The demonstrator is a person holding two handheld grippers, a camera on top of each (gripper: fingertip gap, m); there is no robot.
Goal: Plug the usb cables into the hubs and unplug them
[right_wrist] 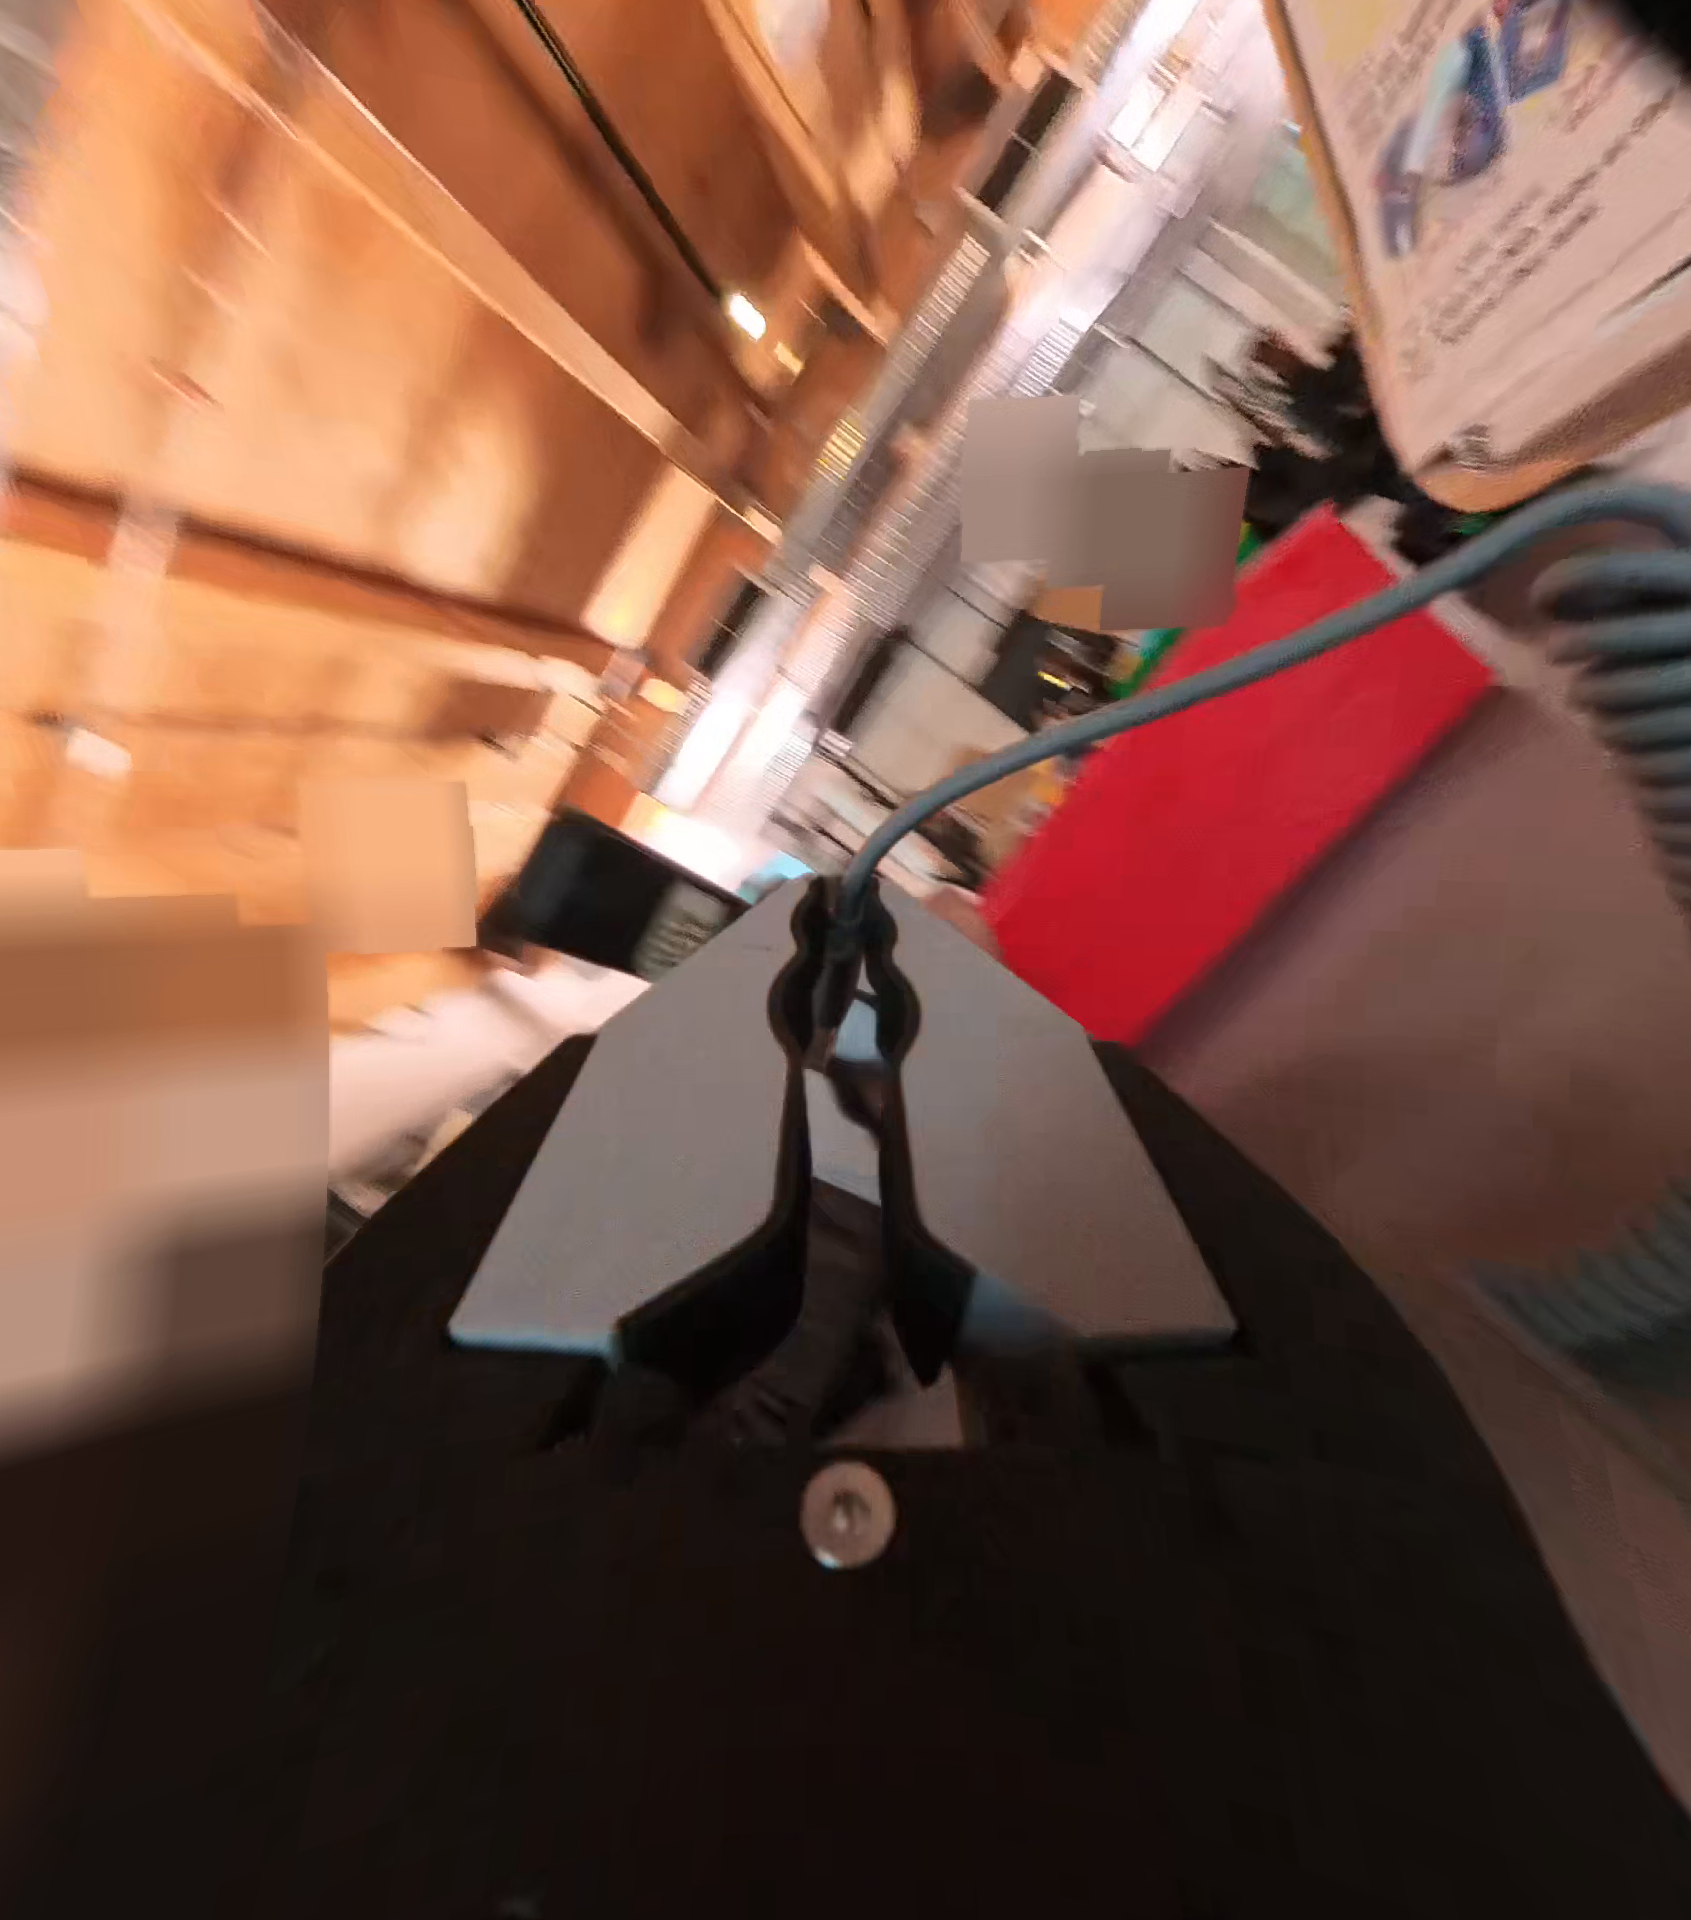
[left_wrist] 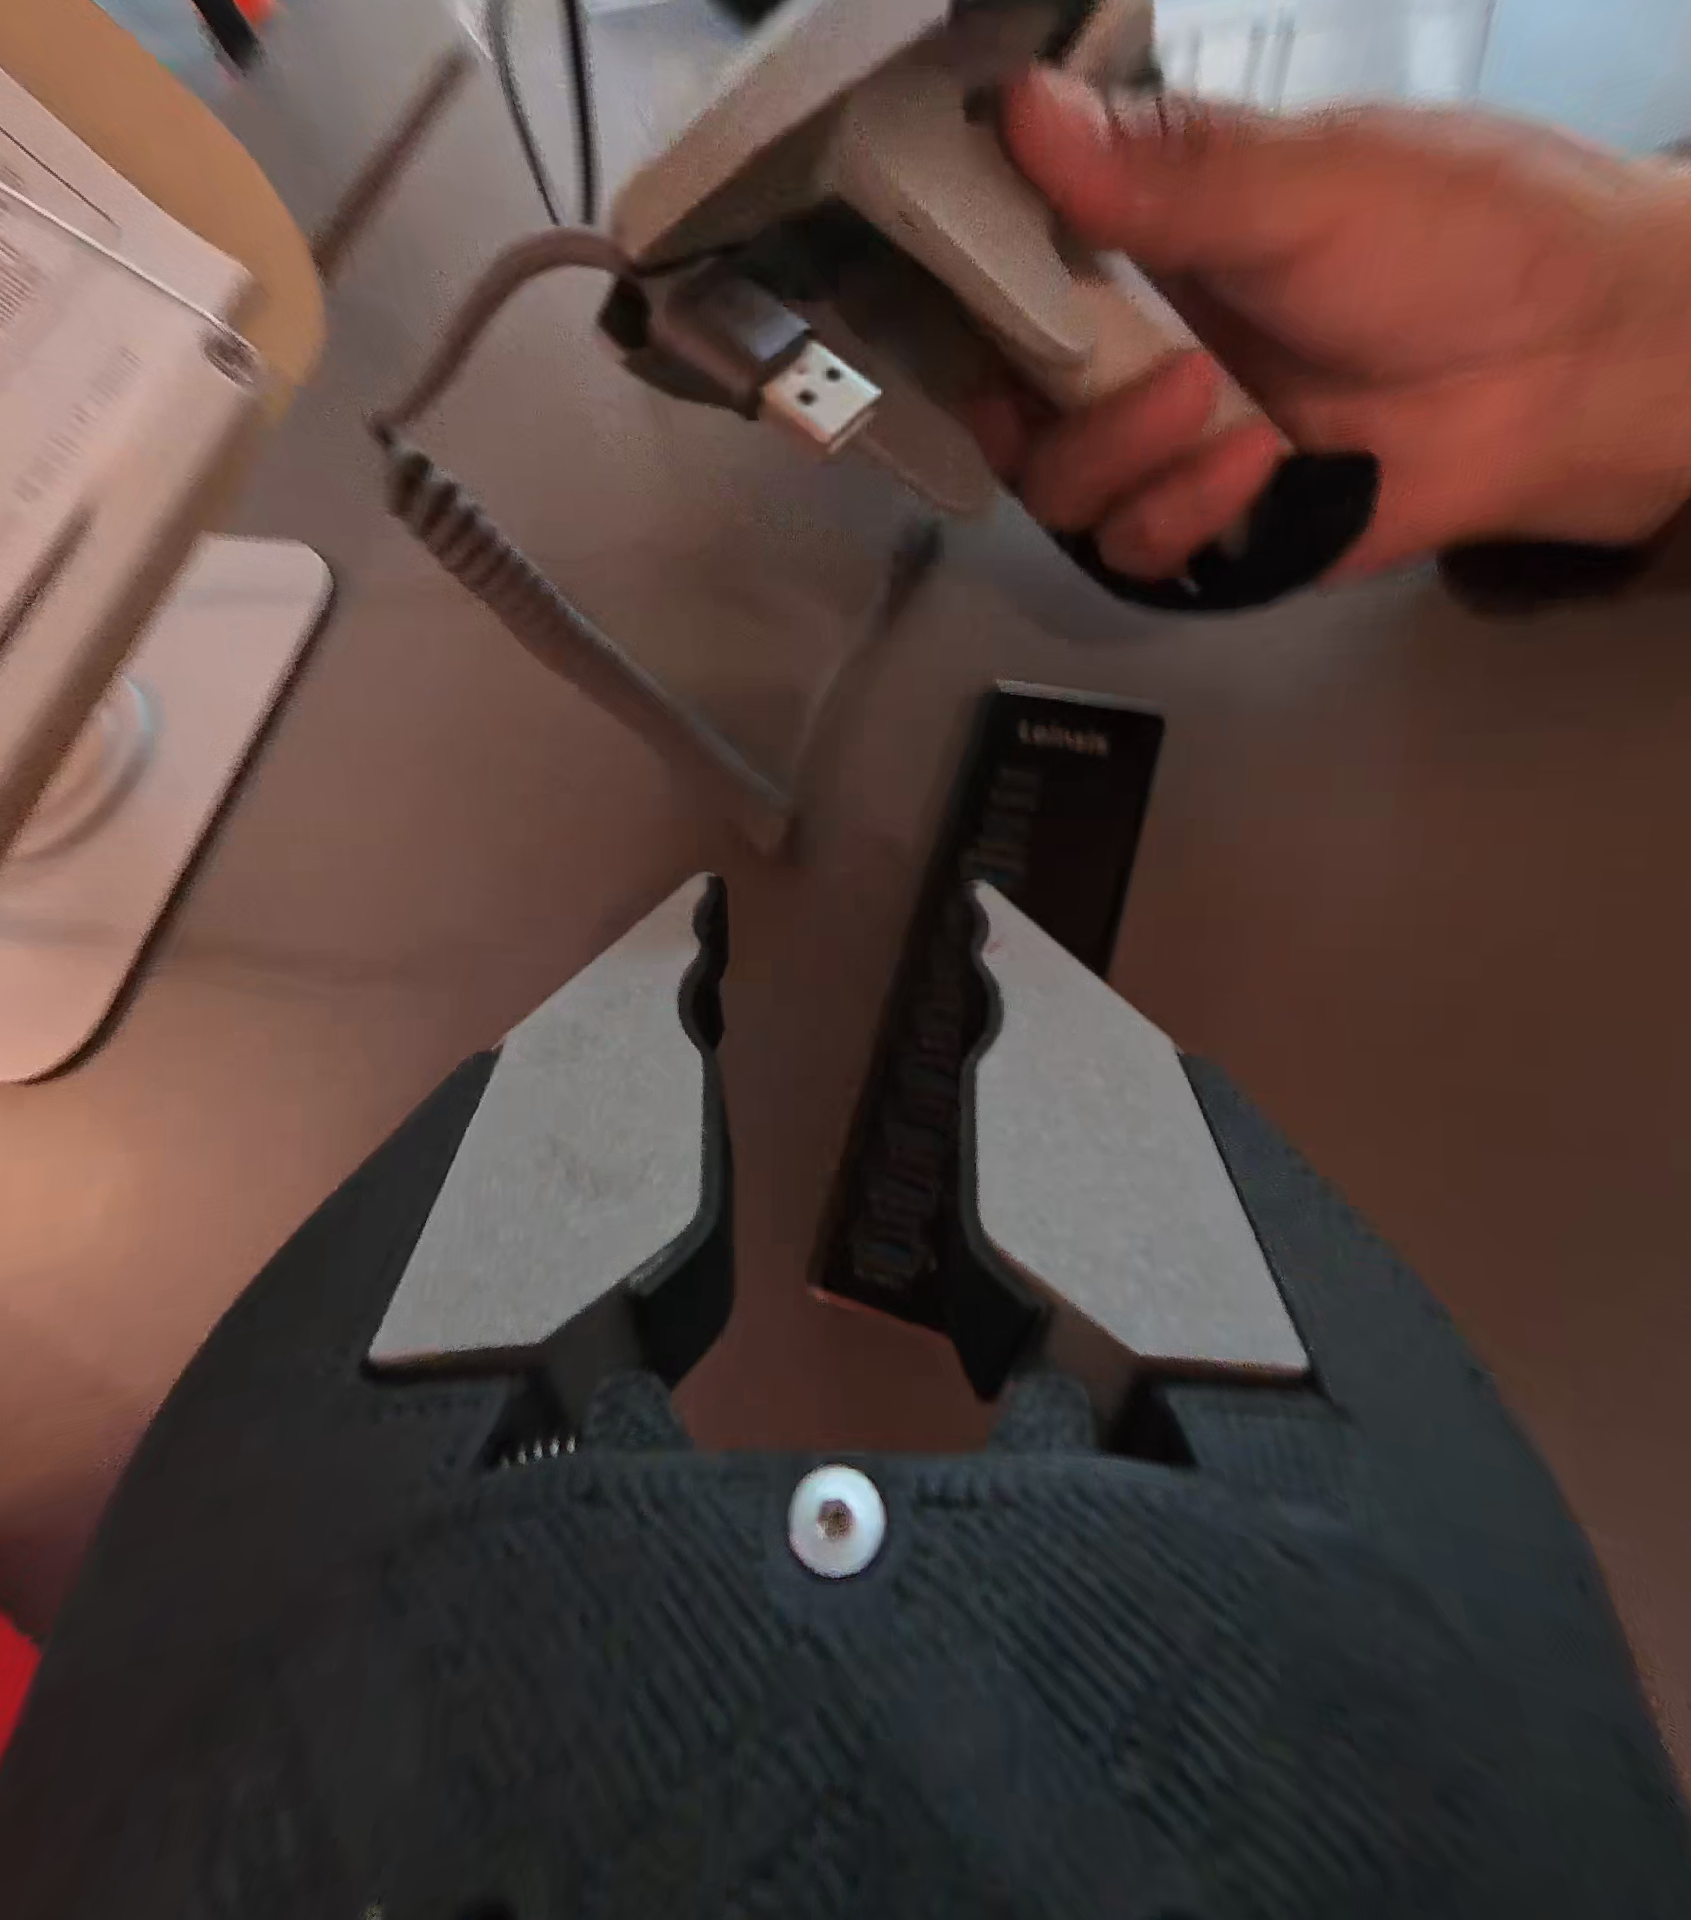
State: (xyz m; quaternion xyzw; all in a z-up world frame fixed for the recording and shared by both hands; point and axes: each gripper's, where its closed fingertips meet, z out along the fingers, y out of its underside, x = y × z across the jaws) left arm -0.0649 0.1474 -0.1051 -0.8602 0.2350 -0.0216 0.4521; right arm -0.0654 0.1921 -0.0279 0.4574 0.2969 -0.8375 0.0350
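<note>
- Left tool point(left_wrist: 846, 914): jaws apart, empty, low over the desk point(left_wrist: 1392, 987).
- Hub point(left_wrist: 1049, 883): black bar flat on the desk, running toward 12 o'clock, partly under the tool's right finger; contact unclear.
- Right tool point(right_wrist: 846, 920): jaws together on the USB plug point(left_wrist: 779, 358), held in a hand point(left_wrist: 1392, 343) at 1 o'clock, above the hub and apart from it.
- Metal tip bare, aimed at 4 o'clock.
- Grey coiled cable point(left_wrist: 467, 520) trails from the plug toward 7 o'clock.
</note>
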